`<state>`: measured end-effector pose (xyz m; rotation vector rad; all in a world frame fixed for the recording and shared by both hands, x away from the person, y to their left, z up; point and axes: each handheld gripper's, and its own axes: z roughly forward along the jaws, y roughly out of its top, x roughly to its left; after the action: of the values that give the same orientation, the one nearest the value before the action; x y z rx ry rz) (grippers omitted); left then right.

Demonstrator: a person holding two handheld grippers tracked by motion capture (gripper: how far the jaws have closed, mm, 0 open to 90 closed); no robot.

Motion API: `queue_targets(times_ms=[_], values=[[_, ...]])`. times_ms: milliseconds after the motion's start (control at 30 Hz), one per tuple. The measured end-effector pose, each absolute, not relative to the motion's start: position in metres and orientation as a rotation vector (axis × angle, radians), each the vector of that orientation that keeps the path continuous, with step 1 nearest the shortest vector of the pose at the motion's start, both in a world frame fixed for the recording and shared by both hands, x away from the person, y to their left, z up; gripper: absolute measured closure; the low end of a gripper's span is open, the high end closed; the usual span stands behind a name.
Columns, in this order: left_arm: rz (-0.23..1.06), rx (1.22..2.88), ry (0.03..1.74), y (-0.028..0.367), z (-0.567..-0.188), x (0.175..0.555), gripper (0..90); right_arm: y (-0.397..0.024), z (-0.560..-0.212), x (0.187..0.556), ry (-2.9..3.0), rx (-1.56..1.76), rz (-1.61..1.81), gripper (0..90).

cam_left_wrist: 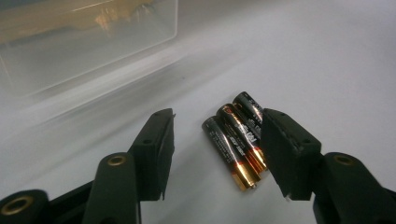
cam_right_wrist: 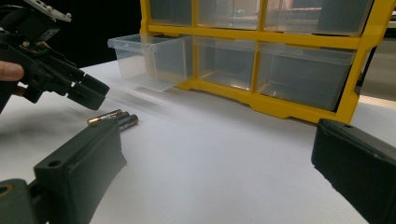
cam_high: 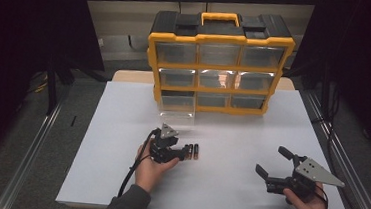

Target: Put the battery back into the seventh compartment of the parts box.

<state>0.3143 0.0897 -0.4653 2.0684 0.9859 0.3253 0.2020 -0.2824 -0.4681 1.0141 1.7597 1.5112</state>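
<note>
Left gripper [cam_left_wrist: 215, 154] low over the sheet, jaws apart, nothing clamped. Batteries [cam_left_wrist: 238, 140] — three, lying side by side and touching — at centre-right of the left gripper view, between the jaws but crowding the right-hand one; the outermost partly hidden behind that jaw. In the high view, left gripper [cam_high: 185, 152] just below centre of frame, batteries [cam_high: 193, 151] right at its tips, on the white sheet [cam_high: 247, 189].

Step in hand, by the look of it: lining up to grab, not yet closed. Next move likely calls for shifting sideways to centre on one battery, or straddling all three, then closing gently — round cells roll and could squirt out.

Open drawer [cam_high: 177, 107], clear plastic, pulled from the bottom-left slot of the yellow organiser [cam_high: 222, 37], upper centre of the high view — probable destination, near the batteries. Same drawer [cam_right_wrist: 152, 60] at upper left of the right gripper view.

Right gripper [cam_high: 271, 164] at lower right of the high view, jaws wide apart, idle, well apart from the batteries.
</note>
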Motion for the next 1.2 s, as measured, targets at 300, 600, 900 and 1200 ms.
queue_targets(times_ms=[300, 600, 900, 1200], values=[[0.256, 2.108, 1.025, 0.085, -0.467, 0.314, 62.0, -0.283, -0.468, 0.201, 1.761, 1.015, 1.514, 1.5], [0.255, 2.162, 1.055, 0.082, -0.474, 0.315, 69.8, -0.283, -0.468, 0.202, 1.761, 1.007, 1.514, 1.5], [0.226, 2.166, 1.1, 0.085, -0.475, 0.319, 77.2, -0.283, -0.467, 0.202, 1.752, 1.01, 1.522, 1.5], [0.125, 2.075, 1.128, 0.102, -0.462, 0.324, 77.4, -0.284, -0.467, 0.201, 1.752, 1.015, 1.523, 1.5]])
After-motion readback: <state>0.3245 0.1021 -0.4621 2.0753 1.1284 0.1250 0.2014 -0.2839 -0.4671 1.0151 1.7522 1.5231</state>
